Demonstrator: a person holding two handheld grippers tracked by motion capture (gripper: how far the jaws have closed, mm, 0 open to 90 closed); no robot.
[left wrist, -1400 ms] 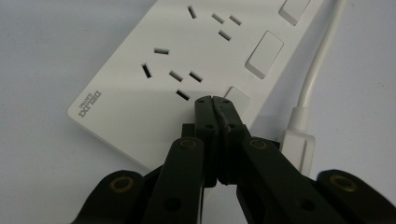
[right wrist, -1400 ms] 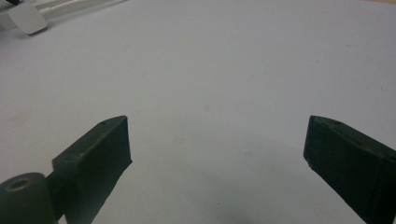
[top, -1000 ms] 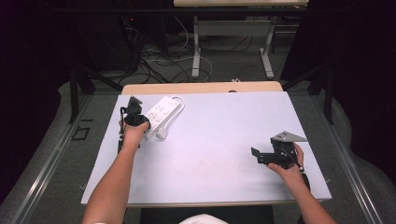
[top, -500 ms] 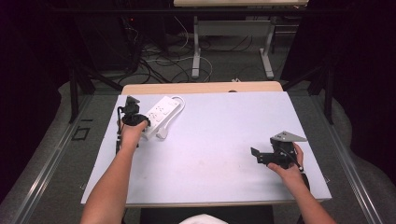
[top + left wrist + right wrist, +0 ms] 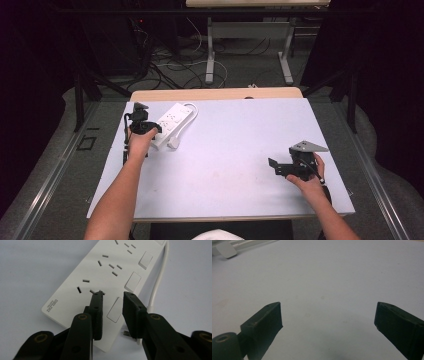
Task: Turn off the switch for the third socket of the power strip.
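Note:
A white power strip (image 5: 172,119) lies at the table's far left, its sockets and rocker switches up (image 5: 105,272). Its white cord (image 5: 157,282) curls round to a plug (image 5: 174,143) lying beside the strip's near end. My left gripper (image 5: 149,125) hovers over that near end. In the left gripper view its jaws (image 5: 113,293) stand a little apart above the last switch (image 5: 115,310), holding nothing. My right gripper (image 5: 274,165) rests low at the near right, its jaws (image 5: 328,315) wide open over bare table.
A pale sheet (image 5: 225,150) covers the table, with a wooden strip (image 5: 215,94) showing at its far edge. Beyond the table are floor cables (image 5: 170,65) and another table's legs (image 5: 210,50). The plug (image 5: 225,250) shows far off in the right gripper view.
The left gripper has crept slightly along the strip's near end. The right gripper has stayed put.

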